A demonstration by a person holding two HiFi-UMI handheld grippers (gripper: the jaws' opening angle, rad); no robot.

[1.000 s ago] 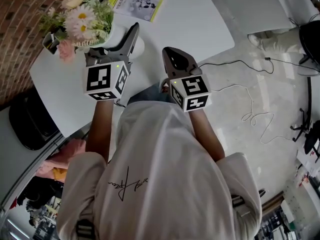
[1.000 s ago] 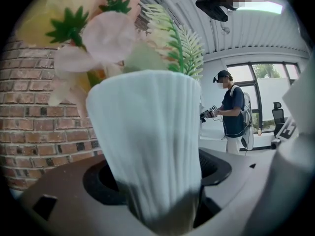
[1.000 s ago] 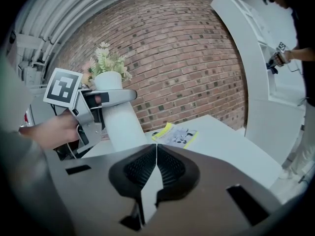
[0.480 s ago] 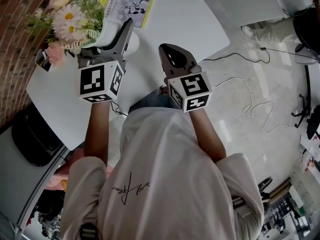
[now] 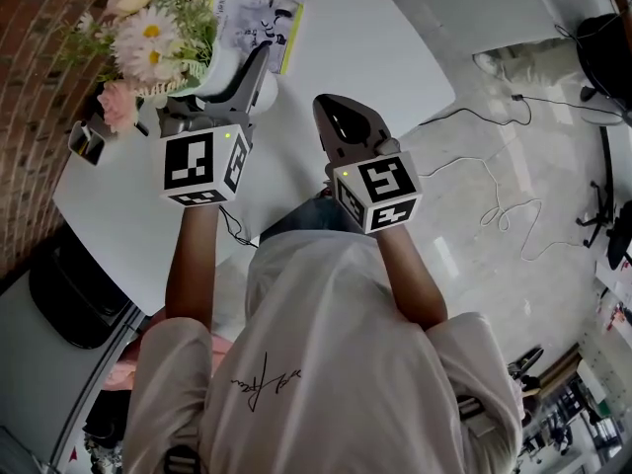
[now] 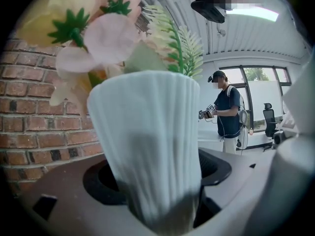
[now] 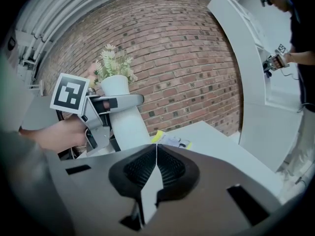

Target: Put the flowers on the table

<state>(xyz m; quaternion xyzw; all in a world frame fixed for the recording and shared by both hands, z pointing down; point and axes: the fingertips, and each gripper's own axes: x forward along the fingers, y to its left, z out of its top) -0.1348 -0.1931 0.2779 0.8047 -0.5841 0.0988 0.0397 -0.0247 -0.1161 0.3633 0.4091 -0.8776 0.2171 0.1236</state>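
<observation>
I am clamping the left gripper (image 5: pixel 255 67) around the white ribbed vase (image 6: pixel 147 141) so the flowers (image 5: pixel 148 42) stand upright over the table (image 5: pixel 375 47) by the brick wall (image 5: pixel 35 97), while holding the right gripper (image 5: pixel 324 107), jaws pressed together and empty, clear alongside.

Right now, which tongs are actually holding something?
The left tongs: they're clamped on the white ribbed vase of flowers. The right tongs are shut with nothing between them.

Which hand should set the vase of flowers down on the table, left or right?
Left: the left tongs grip the white vase of flowers over the table. The right tongs are shut on nothing, off to the side.
</observation>
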